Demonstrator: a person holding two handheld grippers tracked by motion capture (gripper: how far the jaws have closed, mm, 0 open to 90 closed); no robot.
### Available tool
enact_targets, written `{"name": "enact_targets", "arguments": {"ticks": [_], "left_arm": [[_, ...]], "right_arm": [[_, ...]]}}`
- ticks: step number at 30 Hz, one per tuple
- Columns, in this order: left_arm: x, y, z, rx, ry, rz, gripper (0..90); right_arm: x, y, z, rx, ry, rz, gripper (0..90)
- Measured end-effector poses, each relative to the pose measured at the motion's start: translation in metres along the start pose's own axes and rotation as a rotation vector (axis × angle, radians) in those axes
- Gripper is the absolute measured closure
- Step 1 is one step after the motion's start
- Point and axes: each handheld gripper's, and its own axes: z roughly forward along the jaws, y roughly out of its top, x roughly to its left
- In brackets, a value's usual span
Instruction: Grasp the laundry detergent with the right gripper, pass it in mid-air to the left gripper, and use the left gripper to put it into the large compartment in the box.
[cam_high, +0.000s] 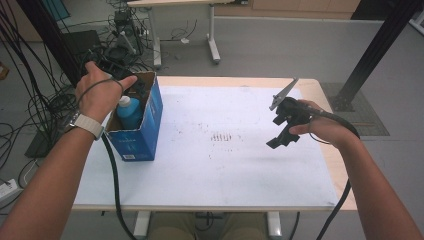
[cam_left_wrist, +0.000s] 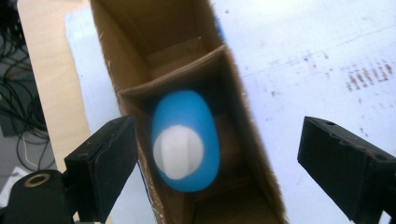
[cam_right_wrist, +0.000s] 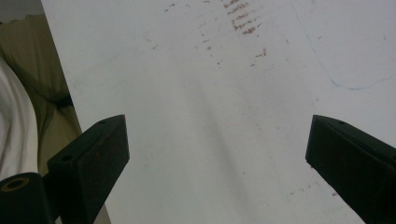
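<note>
Blue plastic bottle with white cap (cam_left_wrist: 186, 142) stands upright in near compartment of open blue cardboard box (cam_high: 150, 117), at table's left edge. Left gripper (cam_left_wrist: 217, 156) hangs directly above box, jaws spread wide either side of bottle, clear of it, nothing grasped. Right gripper (cam_high: 286, 125) held over white table cover (cam_high: 215, 170), well apart from box, jaws released, empty. Reddish smudges (cam_high: 221, 136) on cover between them.
</note>
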Motion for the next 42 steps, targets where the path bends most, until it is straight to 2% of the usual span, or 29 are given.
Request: {"name": "enact_targets", "arguments": {"ticks": [6,9,12,18,24,26,33,36,42], "left_arm": [[-0.016,0.007,-0.019,-0.021,-0.029,0.080,11.5],[-0.029,0.010,-0.028,-0.025,-0.044,0.145,11.5],[-0.041,0.012,-0.031,-0.010,-0.075,0.201,11.3],[-0.058,0.017,-0.037,-0.017,-0.114,0.302,11.2],[-0.068,0.020,-0.038,-0.005,-0.159,0.401,11.2],[-0.073,0.021,-0.036,0.006,-0.180,0.448,11.2],[-0.087,0.023,-0.029,0.001,-0.254,0.544,10.2],[-0.095,0.024,-0.026,0.004,-0.260,0.572,9.2],[-0.110,0.024,-0.023,0.002,-0.295,0.657,8.5]], "right_arm": [[0.001,-0.002,-0.003,-0.004,-0.007,0.006,5.9],[0.001,-0.003,-0.005,-0.004,-0.010,0.007,5.9],[0.001,-0.004,-0.007,-0.004,-0.015,0.013,5.9],[0.002,-0.005,-0.010,-0.008,-0.019,0.015,5.9],[0.003,-0.007,-0.014,-0.007,-0.033,0.024,5.7],[0.003,-0.008,-0.016,-0.009,-0.035,0.027,5.7],[0.003,-0.012,-0.021,-0.008,-0.044,0.043,5.8],[0.003,-0.014,-0.021,-0.004,-0.046,0.047,5.8],[0.004,-0.015,-0.022,-0.005,-0.049,0.051,5.9]]}}
